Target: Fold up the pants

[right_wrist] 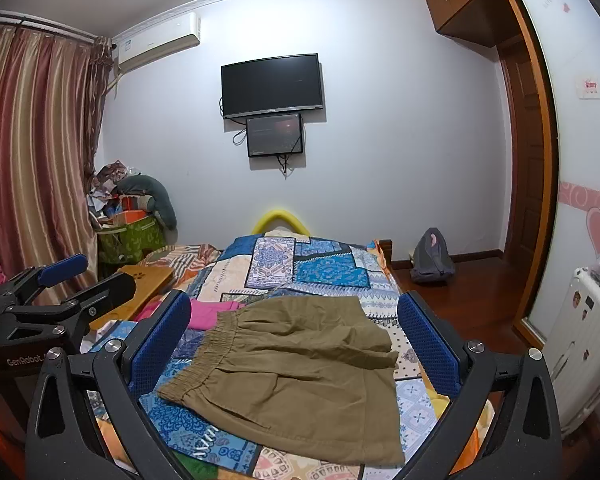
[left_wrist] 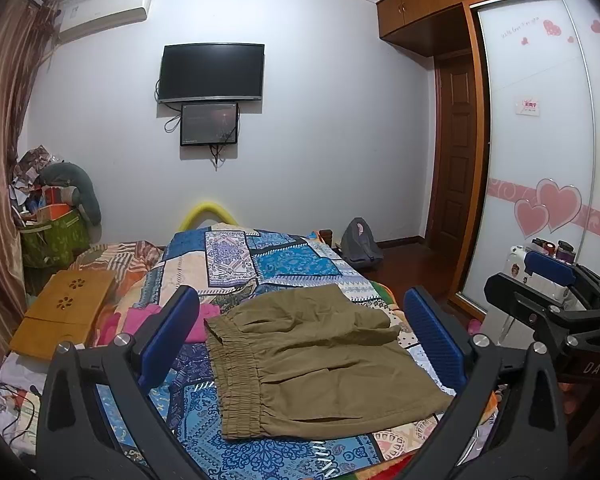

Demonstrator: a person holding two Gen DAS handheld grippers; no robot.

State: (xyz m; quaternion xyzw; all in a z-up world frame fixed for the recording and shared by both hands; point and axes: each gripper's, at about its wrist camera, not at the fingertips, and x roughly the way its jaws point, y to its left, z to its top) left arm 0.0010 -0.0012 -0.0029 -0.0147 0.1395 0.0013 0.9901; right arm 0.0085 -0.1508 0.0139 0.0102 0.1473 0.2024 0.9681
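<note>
**Khaki pants lie flat, no grip taken yet**

Khaki cotton, elastic-waisted: the pants (left_wrist: 320,360) lie spread on the patchwork bedspread (left_wrist: 276,260) of the bed, nearest the cameras, waistband to the left and the legs running right. They look already doubled leg over leg, with one rumpled layer lying over the far part. That would leave at least the crosswise fold and some smoothing, as far as I can judge.

The left gripper (left_wrist: 300,336) has its blue pads spread wide above the cloth, holding nothing. The right gripper (right_wrist: 294,340) is likewise wide open and empty, framing the pants from a little further right.

Just beyond the waistband lies a pink garment (left_wrist: 196,320). To the left sits a small wooden folding bench (left_wrist: 66,312). Further off, a grey backpack (right_wrist: 432,258) rests on the floor, and a television (left_wrist: 212,72) hangs on the far wall.

The left view shows the waistband's gathers square on and the right gripper at its right edge. The right view alone shows the pants' lower right corner, and the left gripper at its left edge.
</note>
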